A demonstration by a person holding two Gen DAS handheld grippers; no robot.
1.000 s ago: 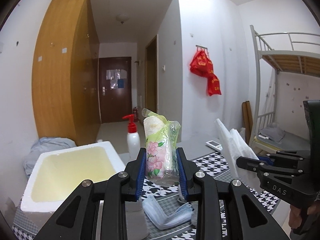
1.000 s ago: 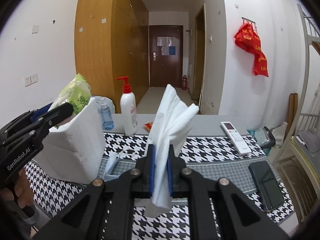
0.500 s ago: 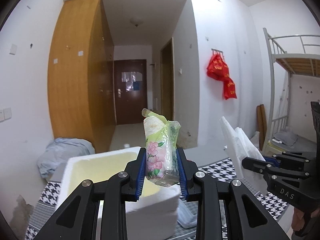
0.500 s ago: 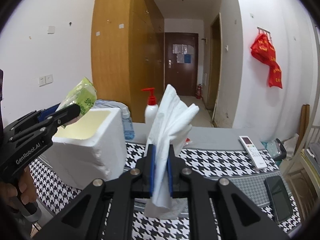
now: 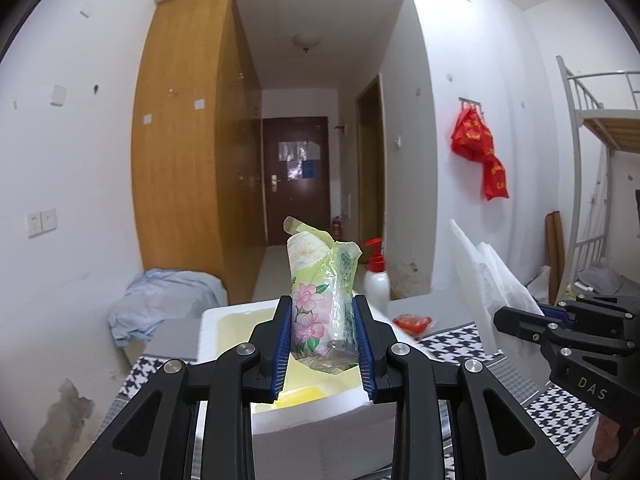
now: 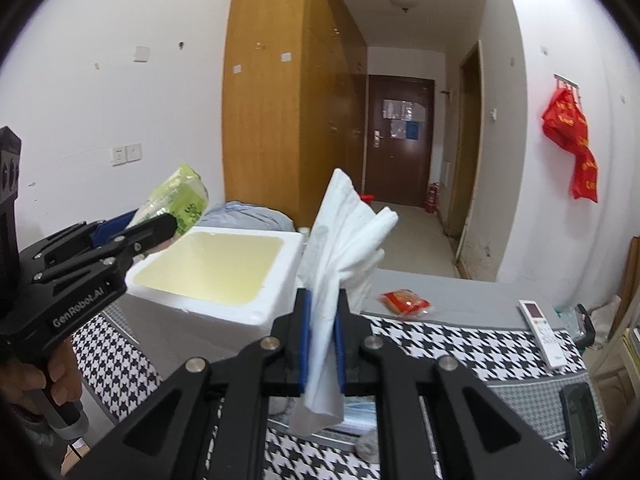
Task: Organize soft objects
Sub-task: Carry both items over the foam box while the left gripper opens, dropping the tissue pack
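The tissue pack [image 5: 322,312], a soft flowered plastic pouch, stands upright at the centre of the left view, pinched between the jaws of the left gripper [image 5: 322,344] just above the open foam box [image 6: 224,280], likely so it can be dropped straight in. The white cloth [image 6: 340,256] fills the middle of the right view, clamped by the nearly shut jaws of the right gripper [image 6: 322,344] and held high beside the box, seemingly waiting its turn above the checkered surface [image 6: 460,344].
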